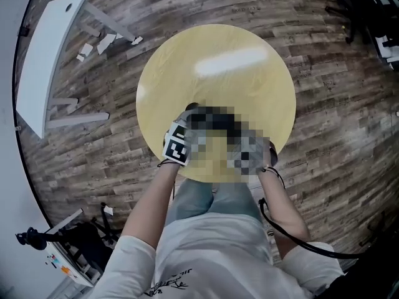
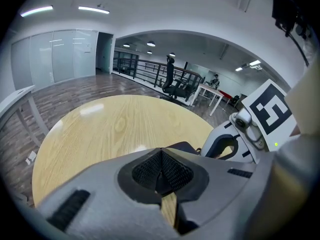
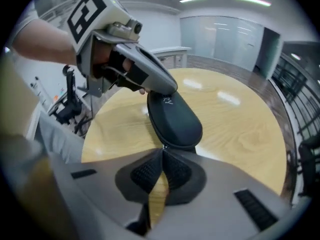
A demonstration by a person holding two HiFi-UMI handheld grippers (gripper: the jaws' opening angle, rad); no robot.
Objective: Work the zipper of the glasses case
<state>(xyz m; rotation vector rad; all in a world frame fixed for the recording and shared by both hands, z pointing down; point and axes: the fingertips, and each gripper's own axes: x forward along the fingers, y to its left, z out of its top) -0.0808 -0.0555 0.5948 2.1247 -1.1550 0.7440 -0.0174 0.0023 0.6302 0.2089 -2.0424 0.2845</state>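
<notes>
The black case (image 3: 175,119) lay flat on the round desk (image 3: 240,129), near the edge closest to the person. Its long side ran straight from the right gripper (image 3: 162,151) to the left gripper (image 3: 152,90), so the 2 grippers faced each other with the case between them. The left fingers (image 2: 145,171) were squeezed shut on the end of the case farthest from the right gripper, and seemed to hold it in place. The right fingers (image 3: 145,174) were pressed tight together right at the near end, where a tiny shiny pull (image 3: 164,147) showed; they seemed to pinch it. Only the right gripper was at the zip, so I think the next move was its job: to drag the pull round the rim, toward the left gripper.
</notes>
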